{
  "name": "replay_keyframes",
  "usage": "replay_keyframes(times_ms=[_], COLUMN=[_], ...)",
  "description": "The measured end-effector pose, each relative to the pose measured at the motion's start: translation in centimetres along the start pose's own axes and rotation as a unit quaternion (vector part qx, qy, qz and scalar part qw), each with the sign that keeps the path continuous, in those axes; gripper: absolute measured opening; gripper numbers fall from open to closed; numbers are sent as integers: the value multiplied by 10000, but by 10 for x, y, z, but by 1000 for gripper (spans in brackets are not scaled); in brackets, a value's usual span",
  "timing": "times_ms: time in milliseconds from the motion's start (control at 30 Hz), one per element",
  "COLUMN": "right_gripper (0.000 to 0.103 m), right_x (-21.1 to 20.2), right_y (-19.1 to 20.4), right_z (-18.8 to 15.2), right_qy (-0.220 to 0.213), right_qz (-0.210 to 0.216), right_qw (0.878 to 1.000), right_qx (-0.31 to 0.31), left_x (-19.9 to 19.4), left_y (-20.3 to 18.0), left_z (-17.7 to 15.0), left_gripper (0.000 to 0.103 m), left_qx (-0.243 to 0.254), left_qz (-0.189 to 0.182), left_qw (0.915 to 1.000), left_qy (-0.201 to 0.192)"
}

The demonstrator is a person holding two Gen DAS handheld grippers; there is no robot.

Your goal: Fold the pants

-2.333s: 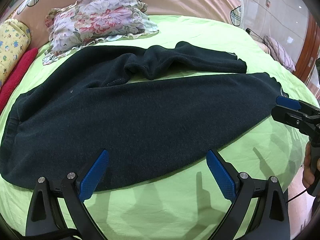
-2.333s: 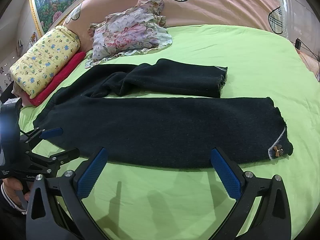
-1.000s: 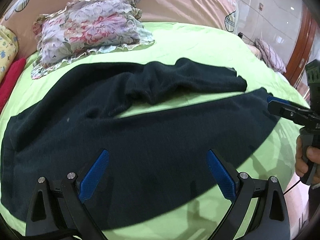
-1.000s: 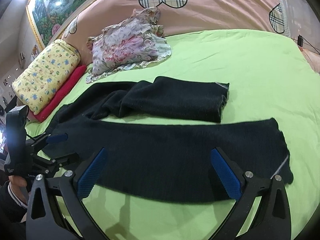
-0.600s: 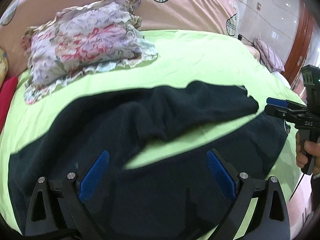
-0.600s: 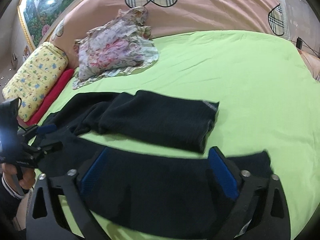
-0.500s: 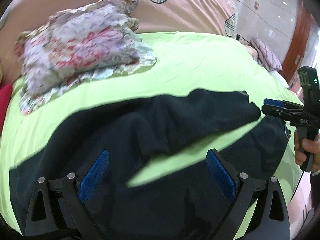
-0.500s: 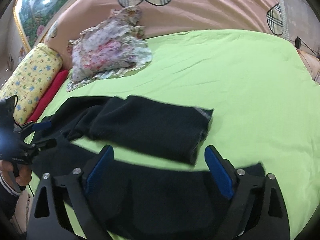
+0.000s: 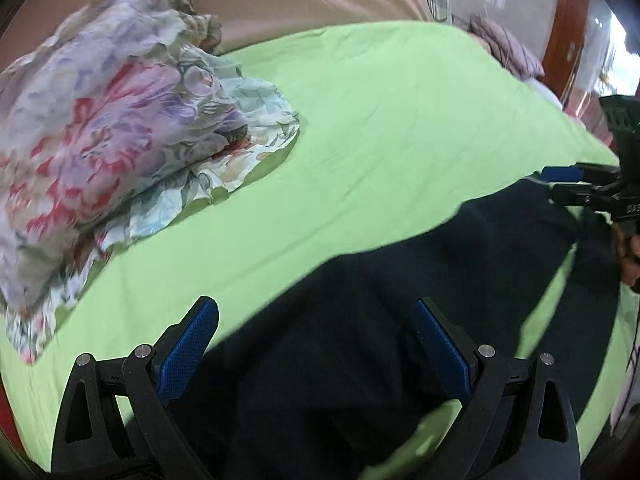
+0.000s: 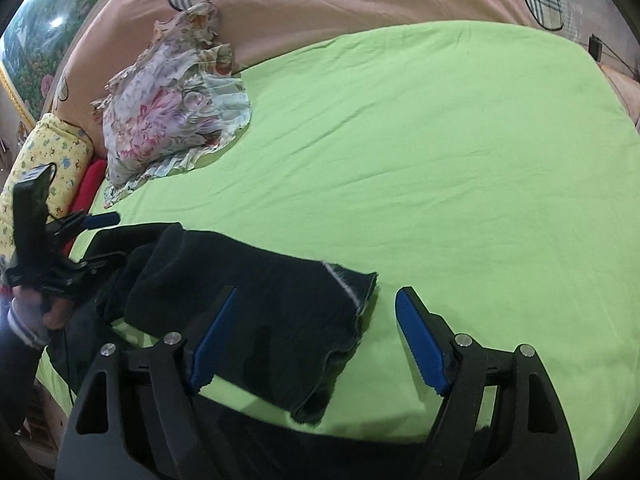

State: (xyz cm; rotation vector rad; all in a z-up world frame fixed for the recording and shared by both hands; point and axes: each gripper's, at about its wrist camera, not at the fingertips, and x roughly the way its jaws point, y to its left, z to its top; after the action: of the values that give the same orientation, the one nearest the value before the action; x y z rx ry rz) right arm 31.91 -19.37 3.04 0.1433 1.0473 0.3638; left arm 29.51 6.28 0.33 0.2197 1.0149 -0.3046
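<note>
Both grippers have advanced over the pants [image 10: 256,304], which lie lengthwise left-right; right jaws narrowing, both sets open.

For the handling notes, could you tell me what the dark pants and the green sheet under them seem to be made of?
Pants: likely a thick knit or fleece; matte, fuzzy surface, soft bulky folds, pale stitching at the cuff. Green sheet: probably thin woven cotton; smooth, matte, fine creases.

pants [image 10: 256,300]: dark, matt, fuzzy knit cloth between the right tongs' [image 10: 316,340] textured blue pads. sheet [image 10: 440,160] beyond: smooth matt green cloth. pillow [image 9: 120,120] far left of the left tongs [image 9: 316,354]: thin floral fabric.
</note>
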Motion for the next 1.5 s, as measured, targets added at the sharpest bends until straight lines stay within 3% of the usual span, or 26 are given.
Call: replay_keyframes(times_ms=[200,300,333,400,433,467,500,533,867,1133,1267,1500], right_gripper=[72,65,62,42,36,21,12,12,10,10,10,9], right_x=[15,22,25,28,29,29,29,29,-23,-75,-88,-109], right_y=[-8,-10,-11,-13,-14,-15,-15,-15,-4,-8,-17,-27], right_z=[7,9,10,13,13,13,13,13,31,40,21,-45], right_qy=[244,353,385,423,454,474,491,483,-149,-810,-793,-453], right_qz=[153,169,202,295,322,349,394,402,57,-209,83,432], right_qw=[9995,9992,9990,9985,9983,9981,9978,9978,9991,9876,9843,9810], right_qx=[101,111,143,186,196,204,220,230,-401,-1329,-1577,-1839], left_x=[31,44,48,49,47,45,41,37,-38,-76,-72,-73], left_y=[22,30,30,26,22,18,14,9,-21,-71,-90,-105], left_z=[13,10,8,3,1,-1,-3,-4,-18,-45,-60,-89], left_gripper=[96,89,78,64,46,36,23,14,8,7,7,7], left_qx=[228,199,180,277,365,423,475,542,304,127,120,-13], left_qz=[-294,-593,-758,-888,-939,-1010,-1002,-919,-963,-1262,-1198,-1310], left_qw=[9981,9942,9916,9895,9888,9877,9877,9884,9944,9919,9927,9914], left_qy=[494,880,1031,1108,1102,1113,1106,1081,311,-22,43,56])
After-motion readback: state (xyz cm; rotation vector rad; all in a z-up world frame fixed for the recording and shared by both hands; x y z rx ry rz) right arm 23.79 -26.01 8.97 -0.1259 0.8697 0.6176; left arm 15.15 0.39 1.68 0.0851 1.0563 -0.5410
